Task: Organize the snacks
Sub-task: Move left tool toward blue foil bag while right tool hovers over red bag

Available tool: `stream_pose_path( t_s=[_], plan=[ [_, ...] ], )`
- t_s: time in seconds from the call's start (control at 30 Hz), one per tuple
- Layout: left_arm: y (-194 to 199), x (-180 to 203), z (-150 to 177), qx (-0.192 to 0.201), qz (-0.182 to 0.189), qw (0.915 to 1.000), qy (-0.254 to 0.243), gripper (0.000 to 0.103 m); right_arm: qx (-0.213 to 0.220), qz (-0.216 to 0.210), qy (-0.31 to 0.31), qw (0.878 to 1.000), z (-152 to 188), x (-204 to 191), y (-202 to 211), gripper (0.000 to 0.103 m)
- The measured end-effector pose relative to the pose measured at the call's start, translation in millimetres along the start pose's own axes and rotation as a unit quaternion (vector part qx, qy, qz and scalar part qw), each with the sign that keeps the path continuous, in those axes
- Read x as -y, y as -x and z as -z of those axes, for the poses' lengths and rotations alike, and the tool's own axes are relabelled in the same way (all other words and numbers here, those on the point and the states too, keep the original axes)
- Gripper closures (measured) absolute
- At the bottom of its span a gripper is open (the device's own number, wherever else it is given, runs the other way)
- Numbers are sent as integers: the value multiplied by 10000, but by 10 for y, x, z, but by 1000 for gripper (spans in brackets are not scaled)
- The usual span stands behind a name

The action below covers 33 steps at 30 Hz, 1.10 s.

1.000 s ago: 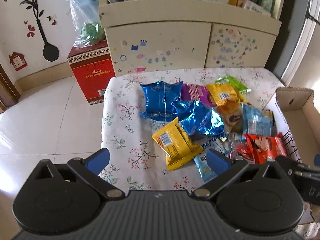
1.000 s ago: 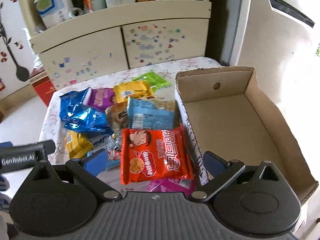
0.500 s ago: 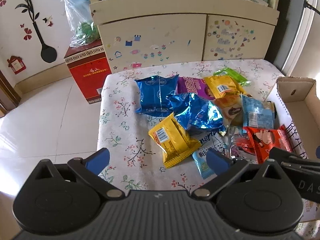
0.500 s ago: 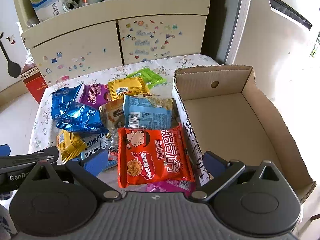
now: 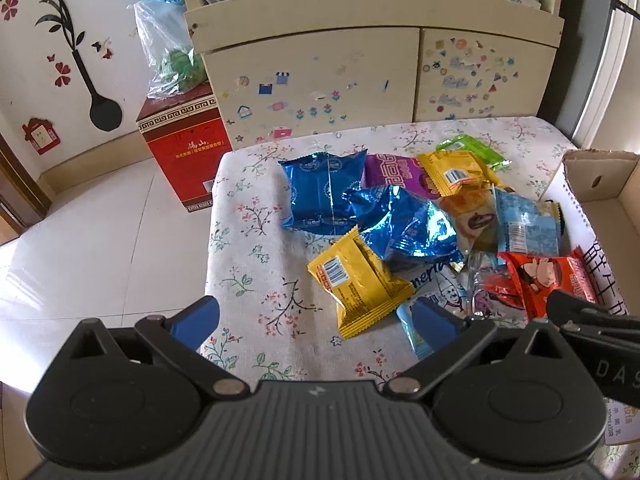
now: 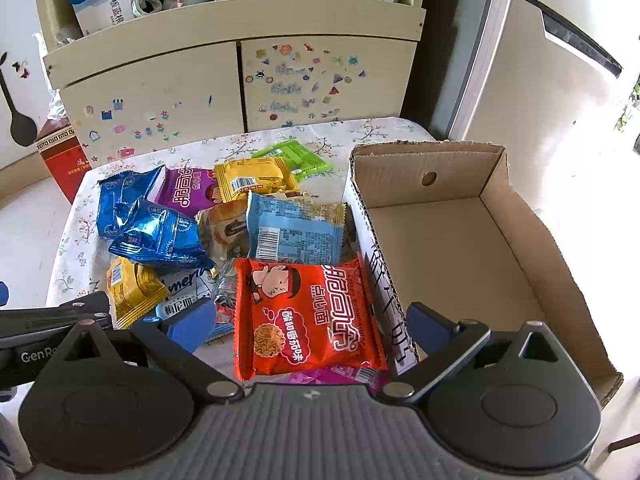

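Left gripper (image 5: 314, 322) jaws wide, nothing between them, hovering over the near-left part of the floral-cloth table (image 5: 256, 248); bare cloth under and left of it, table's left edge close by with white tiled floor (image 5: 88, 248) beyond. Right gripper (image 6: 308, 326) also wide and empty, straddling the red noodle packet (image 6: 304, 312) below it, right finger over the wall of the open brown cardboard box (image 6: 460, 256). Box sits on the table's right side, nothing in the part of its interior that shows, left wall touching the snack pile. Snacks are heaped mid-table: yellow barcoded packet (image 5: 356, 280) nearest the left gripper, crumpled shiny blue foil packet (image 5: 408, 224) just behind it and overlapping, flat blue packet (image 5: 324, 192) further back, purple packet (image 5: 392, 172), second yellow packet (image 5: 456, 170), green packet (image 5: 472, 150) at the far edge of the heap, light-blue packet (image 6: 296, 232) against the box wall. Cream sticker-covered cabinet (image 5: 360, 76) right behind the table's far edge; red carton (image 5: 184, 148) on the floor, far left.
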<state>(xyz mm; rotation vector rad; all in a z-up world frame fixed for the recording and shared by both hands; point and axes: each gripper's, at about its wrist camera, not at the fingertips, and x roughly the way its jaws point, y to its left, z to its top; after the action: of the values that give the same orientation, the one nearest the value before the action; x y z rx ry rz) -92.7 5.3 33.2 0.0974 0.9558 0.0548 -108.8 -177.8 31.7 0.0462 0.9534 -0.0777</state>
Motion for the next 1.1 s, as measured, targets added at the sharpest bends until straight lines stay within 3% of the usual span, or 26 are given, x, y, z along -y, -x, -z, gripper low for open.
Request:
stream_pose_path(
  t_s=[0.83, 0.93, 1.1],
  plan=[
    [45, 25, 8, 66, 0, 10000, -40, 2, 200, 130, 191, 9995, 3, -22, 61, 0],
    [79, 18, -2, 131, 108, 9999, -11, 2, 270, -53, 177, 9995, -16, 28, 98, 0],
    [156, -37, -55, 271, 347, 9990, 84, 1, 422, -706, -222, 9964, -99, 293, 228, 0]
  ],
)
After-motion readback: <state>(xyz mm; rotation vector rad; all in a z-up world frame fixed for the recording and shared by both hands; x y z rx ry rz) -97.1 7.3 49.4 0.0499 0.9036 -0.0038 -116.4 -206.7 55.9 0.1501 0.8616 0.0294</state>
